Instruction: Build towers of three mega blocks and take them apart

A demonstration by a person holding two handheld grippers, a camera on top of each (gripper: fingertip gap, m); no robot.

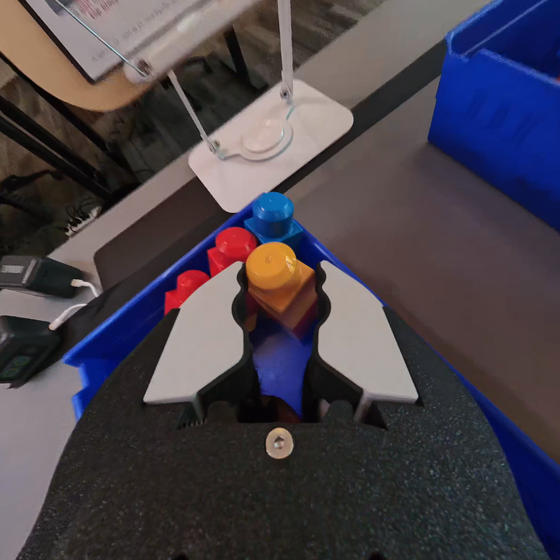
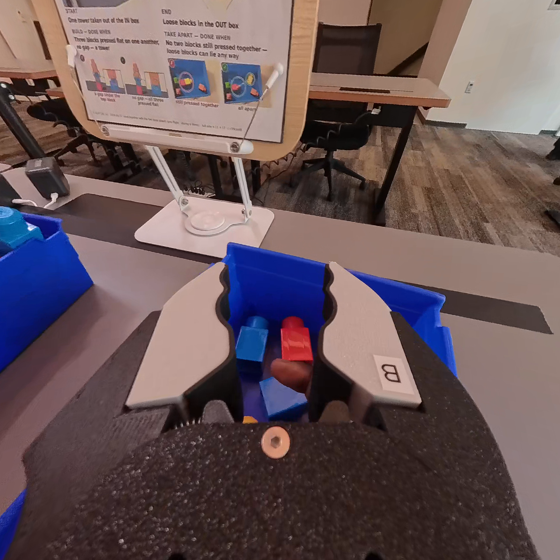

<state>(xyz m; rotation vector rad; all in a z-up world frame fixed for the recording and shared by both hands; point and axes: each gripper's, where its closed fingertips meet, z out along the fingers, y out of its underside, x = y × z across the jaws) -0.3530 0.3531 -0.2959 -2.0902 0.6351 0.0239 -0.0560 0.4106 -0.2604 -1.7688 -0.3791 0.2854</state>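
Note:
In the left wrist view, my left gripper [image 1: 280, 269] reaches into a blue bin [image 1: 121, 318]. Its jaws stand narrow against the sides of a tower topped by an orange block [image 1: 278, 278], with a red block under it. Behind stand a blue-topped tower [image 1: 272, 215] and two red-topped ones [image 1: 235, 245]. In the right wrist view, my right gripper [image 2: 275, 266] is open and empty above a second blue bin [image 2: 394, 288]. Loose in that bin lie a blue block [image 2: 251, 342], a red block [image 2: 295, 342] and another blue block [image 2: 281, 397].
A white stand base [image 2: 206, 224] holding an instruction board [image 2: 181, 75] sits at the table's far edge between the bins. The left bin shows at the left edge [image 2: 39, 278], the right bin at the upper right [image 1: 491, 121]. Black devices with white cables [image 1: 36, 275] lie left. The left gripper is farther from the blue block [image 2: 251, 342], some 25 cm, than the right, some 12 cm.

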